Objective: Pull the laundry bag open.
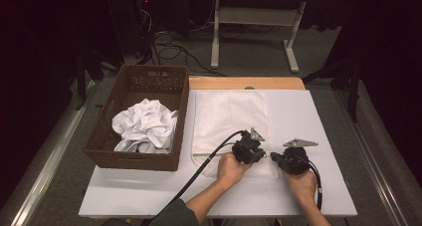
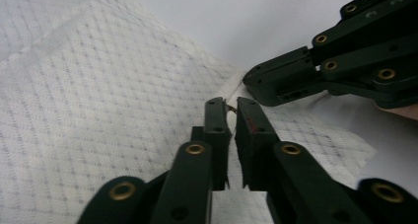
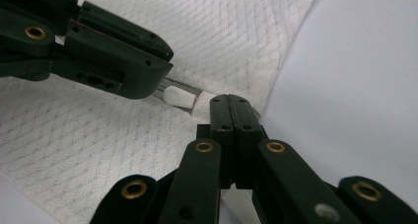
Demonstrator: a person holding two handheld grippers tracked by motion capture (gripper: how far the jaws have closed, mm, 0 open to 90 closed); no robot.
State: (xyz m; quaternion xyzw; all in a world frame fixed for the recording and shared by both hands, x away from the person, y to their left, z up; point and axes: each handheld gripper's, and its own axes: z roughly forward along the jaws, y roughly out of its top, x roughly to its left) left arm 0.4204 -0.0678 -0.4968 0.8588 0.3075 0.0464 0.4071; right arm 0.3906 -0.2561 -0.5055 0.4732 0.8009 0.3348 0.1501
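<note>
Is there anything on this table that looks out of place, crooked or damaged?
Nothing looks damaged or spilled. The white mesh bag lies flat on the table, and both tools work at its near right corner. The one untidy thing is the white cloth, crumpled in the wicker basket.

surface: white table [image 1: 318, 136] | on it: wicker basket [image 1: 137, 159], white mesh bag [image 1: 229, 116]

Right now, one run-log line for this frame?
stage: unzipping mesh laundry bag | left hand-held gripper: closing on zipper pull | right hand-held gripper: shut on bag corner | basket: holds crumpled white cloth
</note>
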